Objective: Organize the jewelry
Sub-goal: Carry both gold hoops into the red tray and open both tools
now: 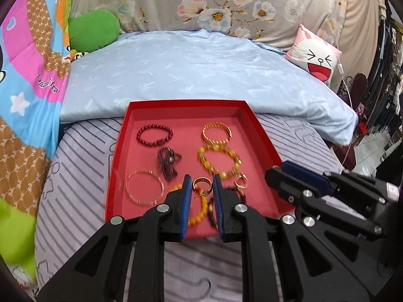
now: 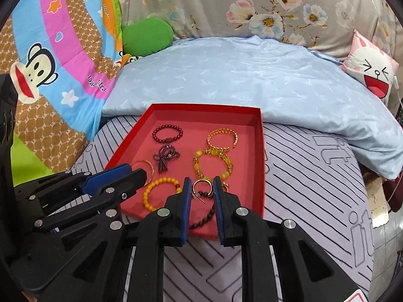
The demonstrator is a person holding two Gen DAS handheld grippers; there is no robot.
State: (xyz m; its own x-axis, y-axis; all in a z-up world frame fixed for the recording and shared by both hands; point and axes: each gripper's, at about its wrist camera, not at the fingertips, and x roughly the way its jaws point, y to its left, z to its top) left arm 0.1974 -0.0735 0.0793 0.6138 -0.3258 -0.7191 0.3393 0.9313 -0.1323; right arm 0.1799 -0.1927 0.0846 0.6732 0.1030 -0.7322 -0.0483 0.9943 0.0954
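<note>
A red tray [image 1: 121, 151] [image 2: 259, 163] lies on the striped bed and holds several bracelets: a dark red bead one [image 1: 156, 142], a gold bangle [image 1: 216, 125], a yellow bead one [image 2: 212, 152] and an orange-yellow one [image 2: 151, 196]. My left gripper [image 1: 201, 178] hangs over the tray's near end, shut on a small gold hoop earring [image 1: 199, 181] whose post sticks out. My right gripper [image 2: 201, 179] is beside it, shut on a matching gold hoop earring [image 2: 201, 181]. Each gripper shows in the other's view, the right gripper [image 1: 278, 168] at the right and the left gripper [image 2: 137, 171] at the left.
A light blue pillow [image 1: 189, 75] lies just behind the tray. Behind it are a floral cushion [image 1: 226, 0] and a green plush [image 1: 93, 30]. A cartoon quilt [image 2: 50, 63] rises on the left, and a pink cartoon cushion [image 1: 314, 58] sits at the right. The bed's edge drops off at the right.
</note>
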